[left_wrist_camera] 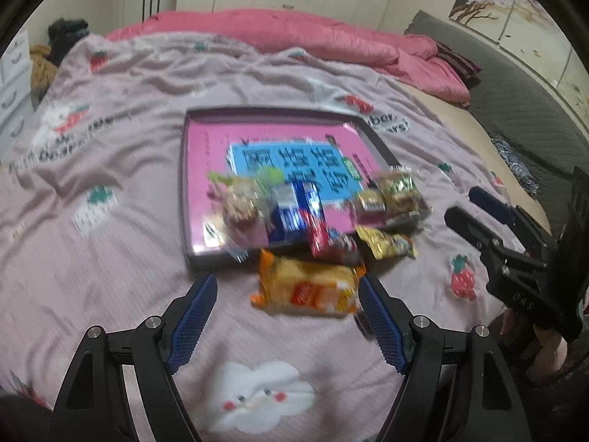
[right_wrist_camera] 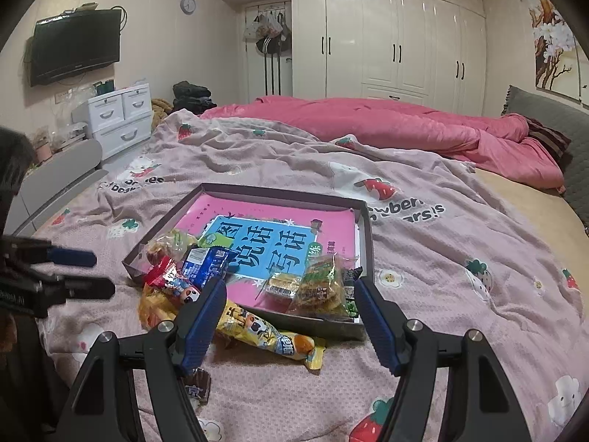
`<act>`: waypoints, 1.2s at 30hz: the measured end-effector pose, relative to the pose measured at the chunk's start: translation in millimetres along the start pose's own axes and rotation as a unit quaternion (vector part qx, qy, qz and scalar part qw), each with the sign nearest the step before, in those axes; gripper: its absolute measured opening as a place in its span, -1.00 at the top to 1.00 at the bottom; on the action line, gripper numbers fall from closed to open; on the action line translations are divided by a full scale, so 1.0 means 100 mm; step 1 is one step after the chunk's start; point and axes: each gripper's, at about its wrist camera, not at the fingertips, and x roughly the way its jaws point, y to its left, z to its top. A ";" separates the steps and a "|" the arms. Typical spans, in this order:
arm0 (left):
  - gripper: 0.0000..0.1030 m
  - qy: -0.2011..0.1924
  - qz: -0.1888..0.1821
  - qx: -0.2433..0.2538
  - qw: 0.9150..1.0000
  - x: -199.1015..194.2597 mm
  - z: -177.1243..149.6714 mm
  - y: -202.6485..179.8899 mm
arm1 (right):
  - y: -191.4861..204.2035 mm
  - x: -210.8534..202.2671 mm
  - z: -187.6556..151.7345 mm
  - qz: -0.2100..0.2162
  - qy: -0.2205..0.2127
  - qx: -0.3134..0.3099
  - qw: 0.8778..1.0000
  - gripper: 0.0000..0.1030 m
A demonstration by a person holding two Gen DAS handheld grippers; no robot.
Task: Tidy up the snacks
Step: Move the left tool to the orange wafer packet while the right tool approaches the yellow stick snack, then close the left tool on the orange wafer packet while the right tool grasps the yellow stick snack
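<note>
Tray [right_wrist_camera: 364, 221] on blanket [right_wrist_camera: 460, 258], snacks [right_wrist_camera: 320, 287] inside, more snacks [right_wrist_camera: 265, 335] before it

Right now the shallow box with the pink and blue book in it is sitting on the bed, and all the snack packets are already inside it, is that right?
Not quite. The shallow box with the book is on the bed, but not every packet is inside. The right wrist view shows a yellow packet lying on the blanket outside its near edge, and the left wrist view shows an orange packet outside too.

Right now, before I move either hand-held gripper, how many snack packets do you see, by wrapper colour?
Blue packet: 1
Red packet: 1
Orange packet: 1
Yellow packet: 1
Gold packet: 1
Clear bags: 2
Brown packet: 1
Total: at least 8; the pile may hide more.
</note>
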 end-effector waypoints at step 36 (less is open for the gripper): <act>-0.56 0.085 -0.083 -0.245 0.962 0.80 -0.18 0.15 | 0.33 0.42 -0.35 -0.027 0.098 -0.133 0.986 -0.39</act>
